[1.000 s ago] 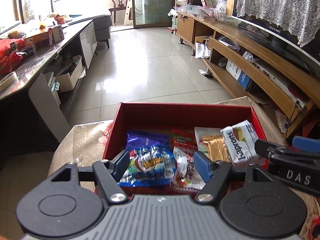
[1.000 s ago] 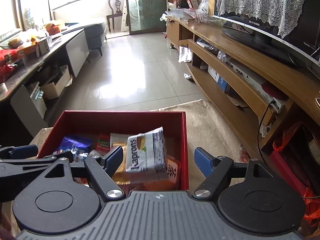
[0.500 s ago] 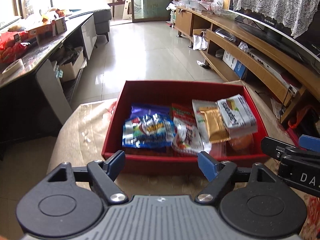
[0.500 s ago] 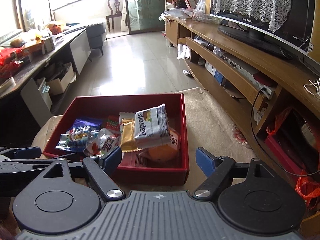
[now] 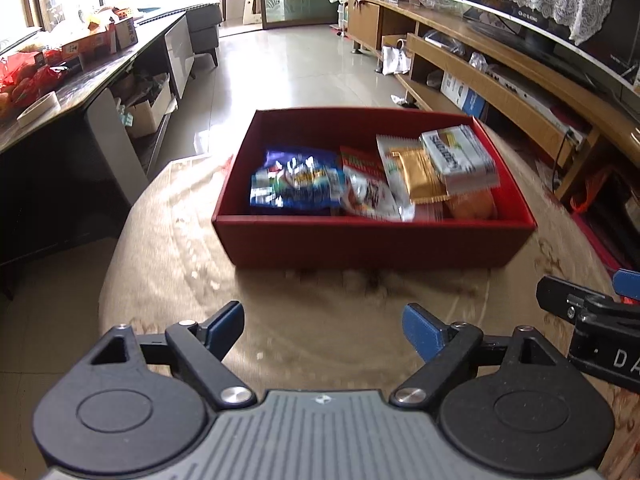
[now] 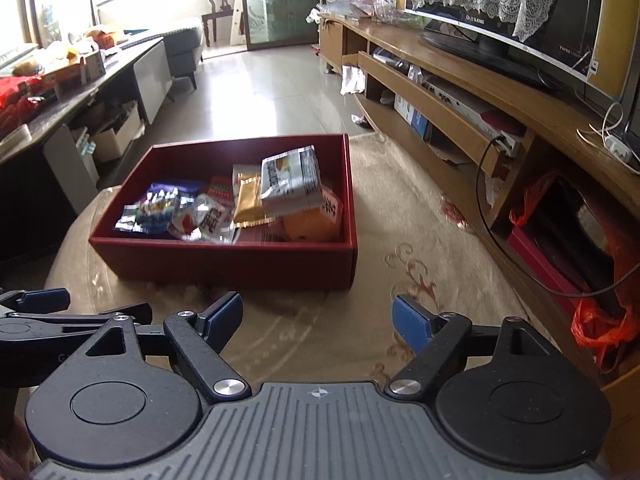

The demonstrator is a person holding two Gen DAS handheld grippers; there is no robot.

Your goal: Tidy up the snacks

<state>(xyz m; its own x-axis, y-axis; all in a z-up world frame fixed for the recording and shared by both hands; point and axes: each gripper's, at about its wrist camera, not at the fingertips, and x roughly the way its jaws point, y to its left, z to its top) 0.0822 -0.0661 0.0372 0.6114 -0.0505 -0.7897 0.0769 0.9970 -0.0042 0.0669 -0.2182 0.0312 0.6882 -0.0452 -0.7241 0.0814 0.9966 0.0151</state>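
Nearest the left wrist camera, the left gripper (image 5: 323, 328) was spread wide with nothing between its blue-padded fingers (image 5: 224, 326), poised over the beige patterned tablecloth (image 5: 180, 248) short of the box. The right gripper (image 6: 317, 322) was likewise released and empty, its blue pads (image 6: 410, 322) well apart above the same cloth; it also showed at the right edge of the left view, and the left gripper's black frame showed at the left edge of the right view, so the two tools sat side by side. Beyond both, apart from the fingertips, the red box (image 5: 372, 236) rested on the cloth with the snacks inside it. Along its near half lay a blue packet (image 5: 294, 184) at the left, then a red and white packet (image 5: 366, 190), a gold packet (image 5: 420, 176) lying on a white wrapper, and a grey and white biscuit pack (image 5: 460, 158) resting on top toward the right, tilted. Under that pack an orange snack (image 6: 310, 224) lay against the right wall. The far half of the box floor showed bare red. Past the box, a glossy tiled floor (image 5: 296, 68) ran to a wooden chair (image 6: 218, 4) by the window; a cluttered dark table (image 5: 60, 76) lined the left, and a long wooden TV cabinet (image 6: 460, 80) carrying a television (image 6: 520, 20) draped with white lace lined the right.
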